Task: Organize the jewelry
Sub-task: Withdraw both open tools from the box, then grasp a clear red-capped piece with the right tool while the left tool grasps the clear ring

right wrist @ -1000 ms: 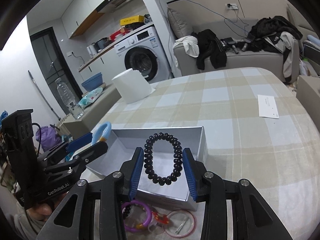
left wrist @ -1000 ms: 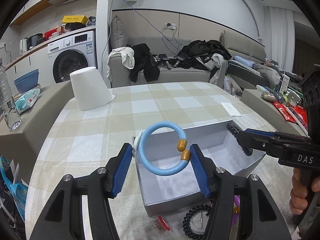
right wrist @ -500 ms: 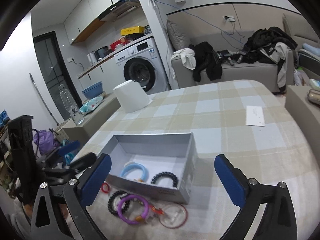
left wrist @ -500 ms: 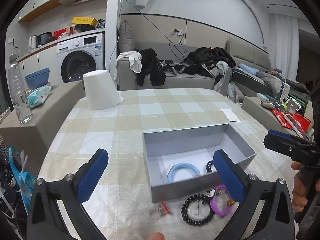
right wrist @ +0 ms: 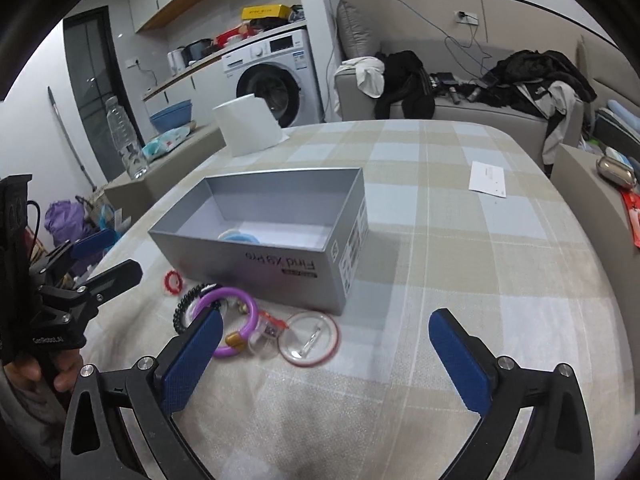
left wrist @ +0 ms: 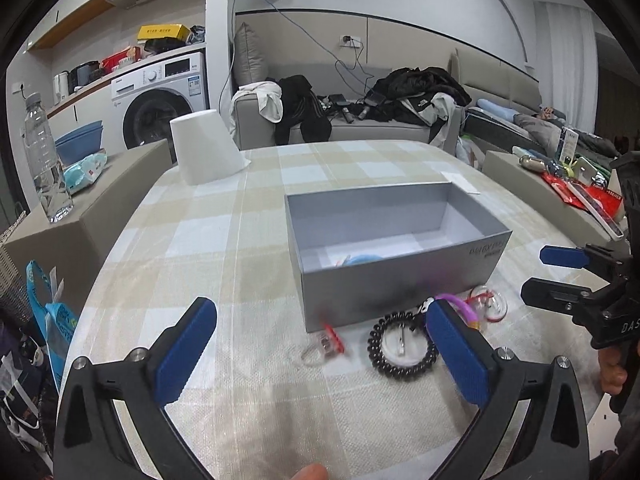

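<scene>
You've dropped both bracelets into the box (left wrist: 400, 276); each hand-held gripper, left (left wrist: 320, 356) and right (right wrist: 324, 364), now gapes empty, so take the purple bangle (right wrist: 240, 320) ahead.

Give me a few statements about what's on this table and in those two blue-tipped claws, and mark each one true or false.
1. Both claws are empty. True: the left gripper and right gripper are wide open, holding nothing.
2. The purple bracelet is inside the grey box. False: it lies on the tablecloth in front of the box.
3. A light blue bracelet lies inside the box. True.
4. The black bead bracelet on the cloth is gripped by the left claw. False: it lies free on the cloth, untouched.
5. The box has its lid on. False: it is open at the top.
6. A white paper roll stands on the table beyond the box. True.
</scene>
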The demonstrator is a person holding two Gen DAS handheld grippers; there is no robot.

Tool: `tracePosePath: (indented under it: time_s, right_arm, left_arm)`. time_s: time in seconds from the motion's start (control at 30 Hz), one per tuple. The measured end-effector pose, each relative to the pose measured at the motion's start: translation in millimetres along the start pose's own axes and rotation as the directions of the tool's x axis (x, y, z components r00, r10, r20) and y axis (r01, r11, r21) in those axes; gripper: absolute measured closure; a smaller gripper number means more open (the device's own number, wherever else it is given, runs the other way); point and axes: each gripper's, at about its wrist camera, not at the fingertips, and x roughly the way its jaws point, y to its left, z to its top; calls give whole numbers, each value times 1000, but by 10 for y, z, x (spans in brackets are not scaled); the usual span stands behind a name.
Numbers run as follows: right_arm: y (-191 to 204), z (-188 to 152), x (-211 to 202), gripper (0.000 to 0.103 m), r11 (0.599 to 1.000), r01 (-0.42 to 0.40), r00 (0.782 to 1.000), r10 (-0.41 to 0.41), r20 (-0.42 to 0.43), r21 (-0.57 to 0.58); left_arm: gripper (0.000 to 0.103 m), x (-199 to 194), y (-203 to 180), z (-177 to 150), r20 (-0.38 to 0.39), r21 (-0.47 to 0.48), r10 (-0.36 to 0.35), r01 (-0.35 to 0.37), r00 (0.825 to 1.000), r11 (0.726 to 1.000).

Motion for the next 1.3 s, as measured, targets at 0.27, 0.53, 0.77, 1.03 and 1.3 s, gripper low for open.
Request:
tracePosePath:
  time_s: [0.27,0.53,0.77,1.03,1.3]
  right_arm:
    - [140,-103,99,20,995,-88,994,84,-66,-56]
    - [265,-119,160,55,987,-133,987,123,-100,-91]
    - [310,-86,269,58,988,-125,986,113,-122,-96]
    - [310,-74,312,58,987,-129,985,117,-127,-93]
    - [257,-59,292,72,987,-149,984,142,-107,-62]
  left_arm:
    - [1,-21,67,-34,-11,-37,-17,16,1000,999]
    - [1,-7,93,-64,-31,-48,-33,31,999,998]
    - [1,20,77,-89,-66,-32,-56,54,996,998]
    - [1,78,123,-110,-96,-62,-68,62,993,996]
    - [1,88,130,-122,-112,-79,-82,74,990,994]
